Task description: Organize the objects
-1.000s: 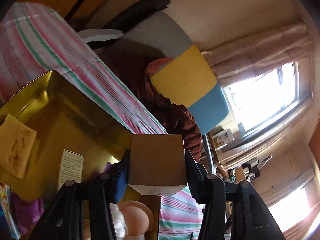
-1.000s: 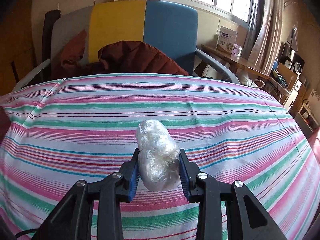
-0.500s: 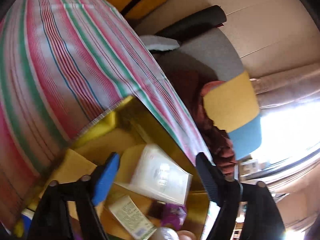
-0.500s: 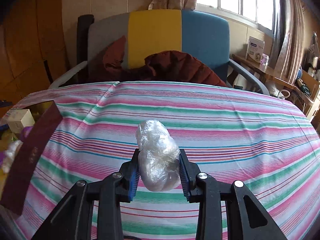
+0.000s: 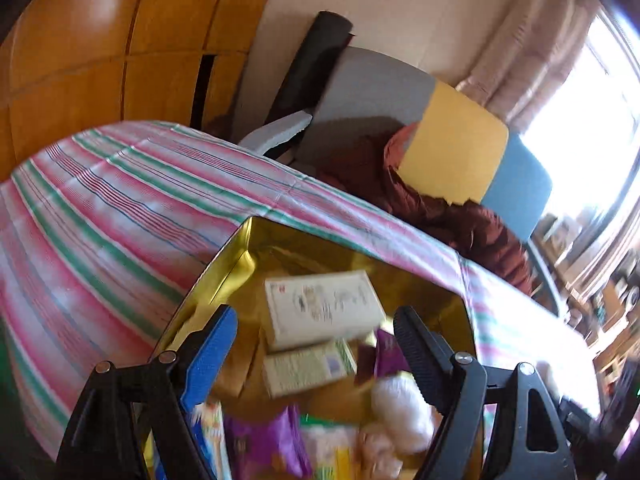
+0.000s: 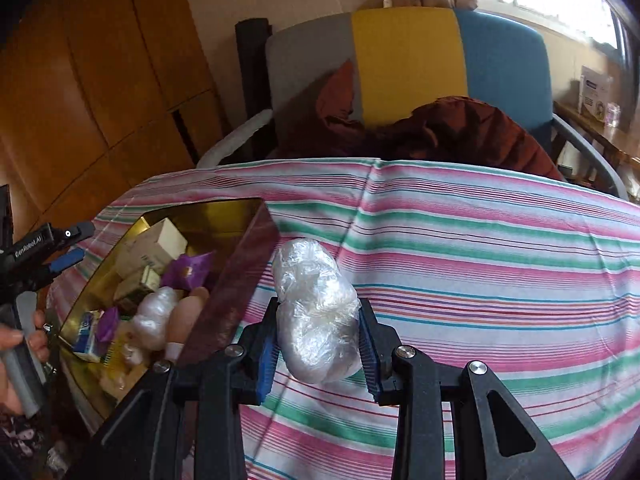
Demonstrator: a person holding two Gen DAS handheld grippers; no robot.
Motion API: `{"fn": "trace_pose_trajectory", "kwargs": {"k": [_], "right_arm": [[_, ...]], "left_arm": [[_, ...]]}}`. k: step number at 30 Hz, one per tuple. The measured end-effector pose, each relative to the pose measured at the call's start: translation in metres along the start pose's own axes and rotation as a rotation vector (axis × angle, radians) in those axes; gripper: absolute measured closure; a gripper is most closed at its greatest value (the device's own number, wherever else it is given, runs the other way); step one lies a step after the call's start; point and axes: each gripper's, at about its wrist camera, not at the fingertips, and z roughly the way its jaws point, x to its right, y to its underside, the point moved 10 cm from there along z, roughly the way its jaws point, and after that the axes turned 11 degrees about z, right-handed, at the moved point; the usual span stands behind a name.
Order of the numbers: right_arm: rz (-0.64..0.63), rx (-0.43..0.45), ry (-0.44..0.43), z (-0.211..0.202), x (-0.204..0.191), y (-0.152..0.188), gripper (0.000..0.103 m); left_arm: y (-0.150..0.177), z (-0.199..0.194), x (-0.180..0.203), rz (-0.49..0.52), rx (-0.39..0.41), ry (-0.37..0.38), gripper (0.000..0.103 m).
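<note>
Right wrist: wrapped bundle (image 6: pixel 316 316) upright, lengthwise

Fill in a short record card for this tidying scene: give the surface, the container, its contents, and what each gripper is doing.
surface: pink and green striped tablecloth
container: gold-lined rectangular tin box, lid off, on the cloth
contents: two pale cardboard cartons, purple foil wrappers, a clear plastic-wrapped bundle, other small items too blurred to name
left gripper: open and empty above the box
right gripper: shut on a crumpled clear plastic-wrapped lump, beside the box
</note>
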Motion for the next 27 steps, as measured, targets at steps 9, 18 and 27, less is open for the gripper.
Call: {"fn": "trace_pose_trajectory", "kwargs": {"k": [9, 18, 27], "right_arm": [[-0.146, -0.063, -0.054, 0.038, -0.087, -0.013, 0.067], [-0.254, -0.095, 0.057, 0.084, -0.113, -0.015, 0.064], [-0.206, -0.018, 0.133, 0.070, -0.101, -0.026, 0.023]], "left_arm": [[0.027, -0.036, 0.017, 0.151, -0.034, -0.124, 0.021], [0.038, -0.058, 0.013, 0.186, -0.034, -0.191, 0.021], [0.045, -0.062, 0.008, 0.152, -0.060, -0.214, 0.021]]}}
